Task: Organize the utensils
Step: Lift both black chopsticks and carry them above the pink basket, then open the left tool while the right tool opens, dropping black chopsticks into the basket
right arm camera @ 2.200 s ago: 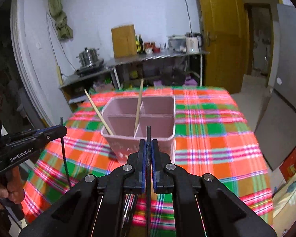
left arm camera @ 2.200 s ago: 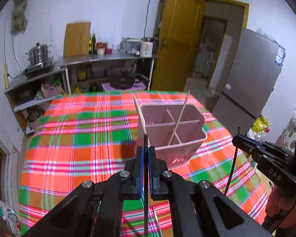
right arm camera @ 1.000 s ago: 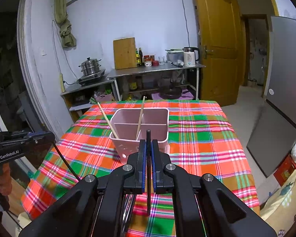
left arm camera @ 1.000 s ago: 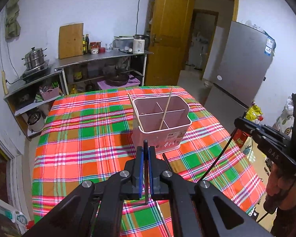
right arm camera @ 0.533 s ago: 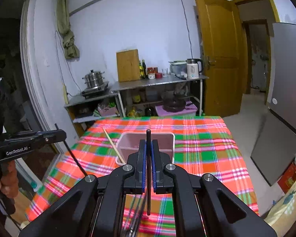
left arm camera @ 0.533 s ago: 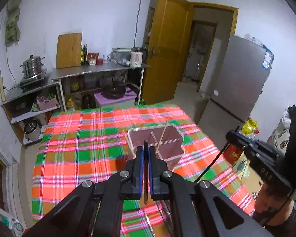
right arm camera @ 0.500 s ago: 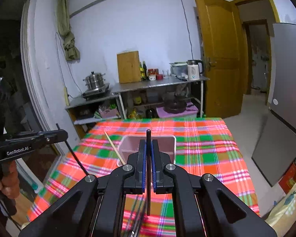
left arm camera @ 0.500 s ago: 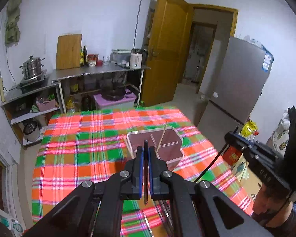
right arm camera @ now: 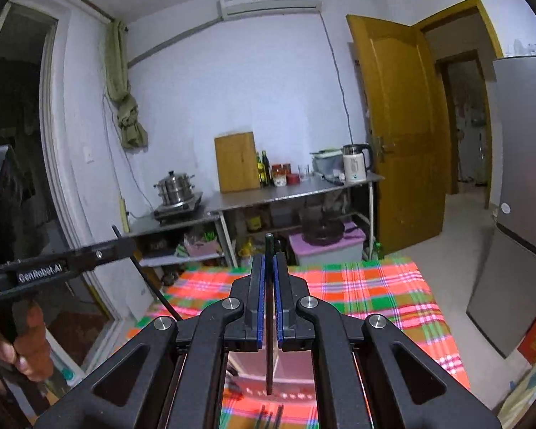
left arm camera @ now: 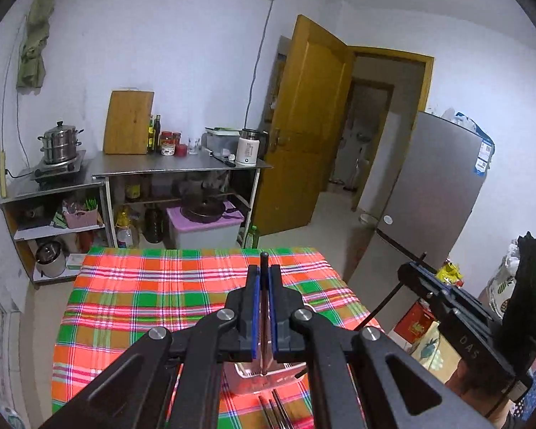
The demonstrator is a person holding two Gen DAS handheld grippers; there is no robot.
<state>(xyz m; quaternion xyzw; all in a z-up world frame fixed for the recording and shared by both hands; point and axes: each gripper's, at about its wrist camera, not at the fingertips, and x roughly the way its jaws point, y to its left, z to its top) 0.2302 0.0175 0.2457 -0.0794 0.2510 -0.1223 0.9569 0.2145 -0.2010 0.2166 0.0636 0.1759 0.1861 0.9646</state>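
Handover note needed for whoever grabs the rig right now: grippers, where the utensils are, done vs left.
Left gripper: shut on a dark chopstick, held above the table.
Right gripper: shut on another dark chopstick, also held above the table.
Pink holder sits on the plaid tablecloth, mostly hidden under the grippers. A few dark sticks lie on the cloth near the holder.
Done: one chopstick picked up in each gripper.
Left: lower both into the holder, then probably collect the sticks on the cloth.

we saw a dark chopstick (left arm camera: pixel 264 307) upright between each gripper's pads, above the pink divided holder (left arm camera: pixel 253 375).
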